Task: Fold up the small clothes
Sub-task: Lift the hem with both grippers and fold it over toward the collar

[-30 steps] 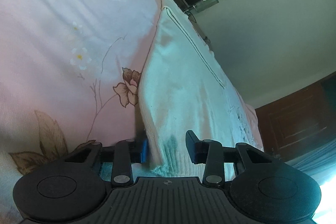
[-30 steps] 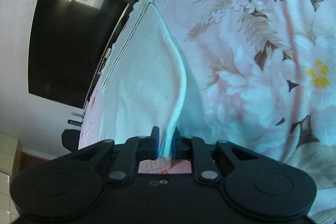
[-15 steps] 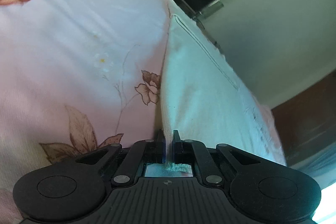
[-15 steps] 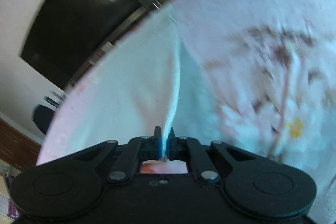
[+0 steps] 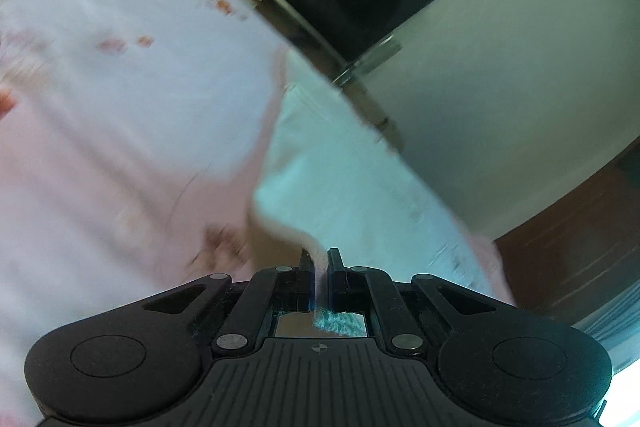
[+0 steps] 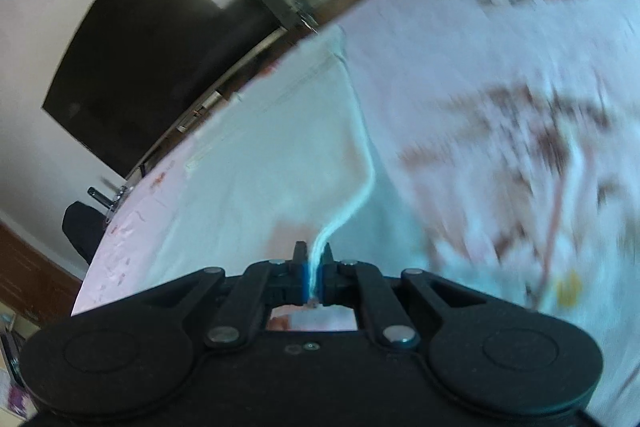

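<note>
My left gripper [image 5: 319, 269] is clamped tight on the near edge of the white garment [image 5: 344, 163], jaws nearly touching with only the cloth pinched between them; a bit of ribbed hem pokes out behind the pads. My right gripper [image 6: 314, 267] is likewise squeezed shut on the garment's other near edge, a thin strip of white fabric running up out of the jaws. The garment [image 6: 256, 155] lies spread on the floral bedsheet [image 5: 120, 99], with its near edge lifted off the sheet at both pinched spots and the far part lying flat toward the edge of the bed. In the right wrist view the held edge curves up from the jaws along the garment's right side, next to the brown flower print on the bedsheet [image 6: 520, 115]. Both views are motion-blurred. Beyond the bed a dark TV screen [image 6: 160, 59] hangs on a pale wall [image 5: 520, 67], with a shelf under it. Dark wood furniture [image 5: 580, 235] shows at the right of the left wrist view.
</note>
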### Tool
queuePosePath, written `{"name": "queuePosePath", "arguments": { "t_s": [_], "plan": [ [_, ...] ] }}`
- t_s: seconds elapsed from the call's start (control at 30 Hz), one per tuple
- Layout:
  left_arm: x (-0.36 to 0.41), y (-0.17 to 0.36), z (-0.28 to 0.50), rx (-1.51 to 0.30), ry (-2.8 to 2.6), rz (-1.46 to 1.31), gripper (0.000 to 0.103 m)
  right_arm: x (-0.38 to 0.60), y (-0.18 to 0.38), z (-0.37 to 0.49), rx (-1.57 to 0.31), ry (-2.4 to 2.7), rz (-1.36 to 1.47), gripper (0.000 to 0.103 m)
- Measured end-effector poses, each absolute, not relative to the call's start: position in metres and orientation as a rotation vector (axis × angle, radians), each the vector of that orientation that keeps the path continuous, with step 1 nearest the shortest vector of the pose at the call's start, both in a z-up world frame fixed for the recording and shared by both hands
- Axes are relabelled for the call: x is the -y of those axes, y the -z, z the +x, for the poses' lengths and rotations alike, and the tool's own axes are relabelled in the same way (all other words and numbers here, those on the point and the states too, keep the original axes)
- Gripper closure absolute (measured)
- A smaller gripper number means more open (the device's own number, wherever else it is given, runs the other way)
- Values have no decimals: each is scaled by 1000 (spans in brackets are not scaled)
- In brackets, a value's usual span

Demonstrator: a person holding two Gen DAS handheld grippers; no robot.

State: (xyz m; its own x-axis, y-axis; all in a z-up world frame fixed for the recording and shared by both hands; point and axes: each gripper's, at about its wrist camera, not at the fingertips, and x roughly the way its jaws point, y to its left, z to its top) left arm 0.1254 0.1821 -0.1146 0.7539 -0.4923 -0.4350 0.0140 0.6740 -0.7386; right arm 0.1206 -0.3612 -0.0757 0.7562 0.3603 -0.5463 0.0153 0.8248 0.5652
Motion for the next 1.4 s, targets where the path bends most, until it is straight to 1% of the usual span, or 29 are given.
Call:
{"name": "queuePosePath", "arguments": {
  "t_s": [0.37,0.5,0.67,0.87,1.03,1.3,1.33,1.4],
  "plan": [
    [-167,36,216,-563,363,-706,98,366,-1,210,-578,-267,462,98],
    [-164,18,255,-543,350,-693,98,369,-26,250,-538,-277,453,98],
    [-157,9,315,-547,325,-682,98,371,-38,307,-519,-283,428,98],
    [-142,25,402,-595,289,-637,98,371,-17,391,-558,-283,441,98],
    [-129,51,465,-641,259,-591,98,382,22,458,-608,-286,503,98],
    [-107,100,526,-688,191,-558,97,393,85,527,-690,-248,604,98],
    [-106,105,530,-677,177,-552,97,391,91,533,-700,-251,597,97],
    [-104,113,540,-693,161,-554,97,389,100,543,-702,-266,582,88]
  ]
}}
